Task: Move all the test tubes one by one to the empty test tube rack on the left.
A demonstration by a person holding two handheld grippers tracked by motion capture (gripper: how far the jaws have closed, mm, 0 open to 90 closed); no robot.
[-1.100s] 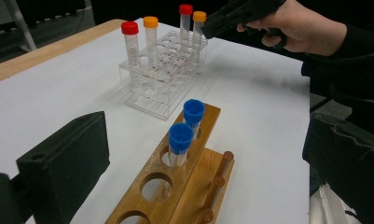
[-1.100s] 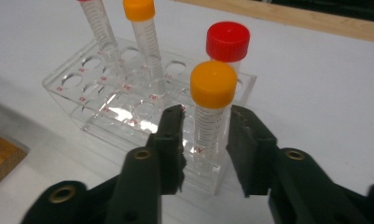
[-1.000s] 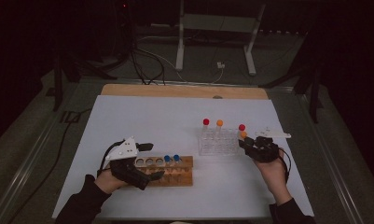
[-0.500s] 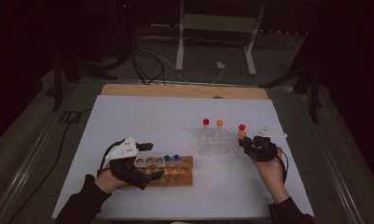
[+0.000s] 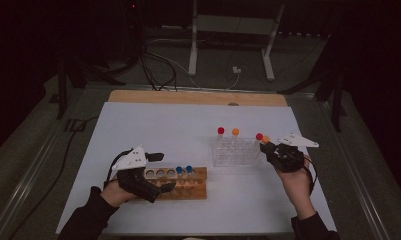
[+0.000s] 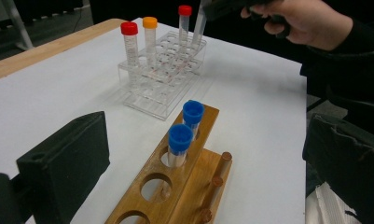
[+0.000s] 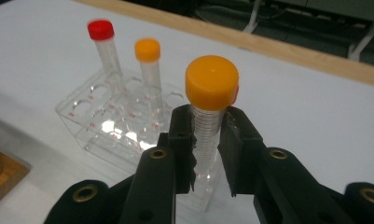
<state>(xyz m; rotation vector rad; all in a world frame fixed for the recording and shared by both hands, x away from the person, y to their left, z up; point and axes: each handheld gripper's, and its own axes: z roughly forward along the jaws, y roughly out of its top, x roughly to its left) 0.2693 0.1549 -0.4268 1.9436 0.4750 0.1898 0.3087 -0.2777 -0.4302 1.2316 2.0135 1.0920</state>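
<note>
A clear plastic rack (image 5: 235, 152) holds a red-capped tube (image 5: 221, 131), an orange-capped tube (image 5: 235, 132) and another red-capped tube (image 5: 259, 136). My right gripper (image 5: 266, 146) is shut on a second orange-capped tube (image 7: 211, 121), held upright at the rack's right end, just in front of that red cap. A wooden rack (image 5: 198, 189) carries two blue-capped tubes (image 6: 181, 140) (image 6: 193, 113). My left gripper (image 5: 160, 172) stands open around the wooden rack's left end, with its jaws far apart and nothing gripped.
The white mat (image 5: 178, 130) covers the table, with a wooden strip (image 5: 188, 96) along its far edge. Cables and a metal stand (image 5: 228, 45) lie on the floor beyond. Several holes in both racks are unfilled.
The right gripper has shifted slightly up and to the right with the orange-capped tube. The left gripper has stayed put.
</note>
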